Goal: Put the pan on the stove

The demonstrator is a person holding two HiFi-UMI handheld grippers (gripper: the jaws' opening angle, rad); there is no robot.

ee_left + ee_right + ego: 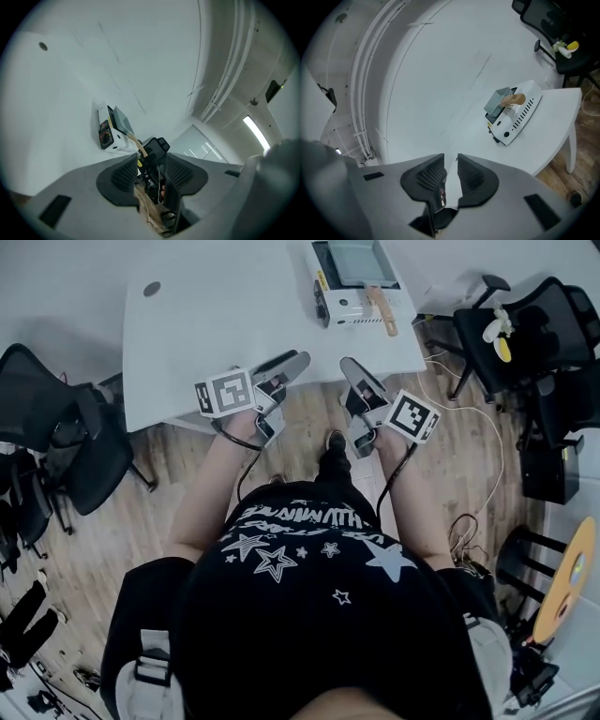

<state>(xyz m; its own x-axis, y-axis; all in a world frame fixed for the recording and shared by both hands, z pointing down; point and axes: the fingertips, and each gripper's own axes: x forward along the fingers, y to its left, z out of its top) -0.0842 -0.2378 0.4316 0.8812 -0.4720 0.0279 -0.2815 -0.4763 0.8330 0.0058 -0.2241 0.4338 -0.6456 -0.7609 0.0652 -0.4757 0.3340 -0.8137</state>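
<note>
The left gripper's (149, 161) jaws stand well apart with nothing between them; through the gap only the floor and a black chair (156, 146) show. The right gripper's (451, 161) jaws are drawn closer, with a narrow slit left between the ribbed pads (429, 177), and they too hold nothing.

In the head view both grippers, left (286, 364) and right (353, 371), point level at the near edge of the white table (216, 315), tips angled slightly toward each other. Each marker cube sits on the outer side. The forearms reach straight forward from the body, with the left hand (246, 427) and right hand (380, 439) wrapped behind the grippers.

The pan (356, 261) sits on the stove (361, 306), well ahead of the jaws and off to their right. Its wooden handle (382, 310) points back toward the right gripper.
</note>
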